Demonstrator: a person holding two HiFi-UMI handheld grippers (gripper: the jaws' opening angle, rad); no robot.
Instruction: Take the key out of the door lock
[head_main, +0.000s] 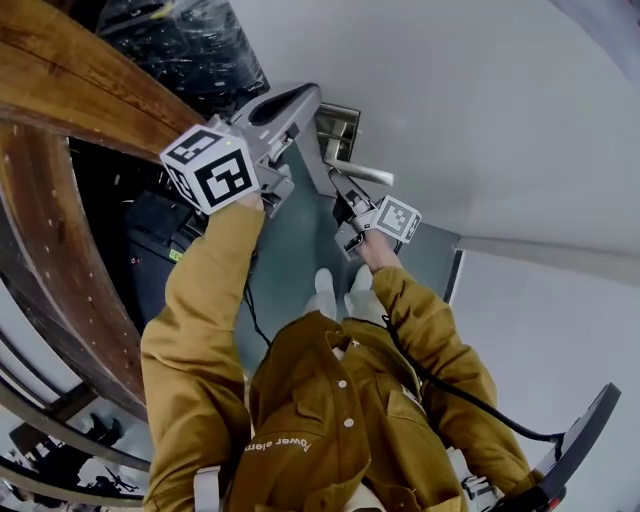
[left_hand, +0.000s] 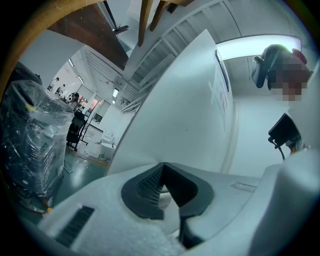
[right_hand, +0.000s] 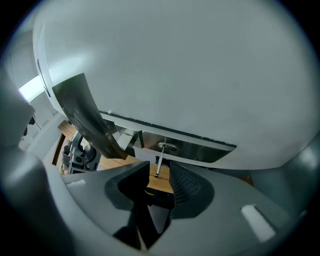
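In the door lock (right_hand: 196, 149), just beyond the wide-open right hand-held gripper (right_hand: 159, 172): key (right_hand: 158, 162), likely light, stiff, slippery metal. Grip the head flat-on; pull straight. Note the left hand-held gripper (left_hand: 162, 168): narrow, empty.

Slim metal key (right_hand: 159, 162) seated in steel door lock (right_hand: 200, 150); shaft protruding outward.

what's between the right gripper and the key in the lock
Nothing: in the right gripper view the key stands straight ahead of the right gripper's open fingers, bare air between them.
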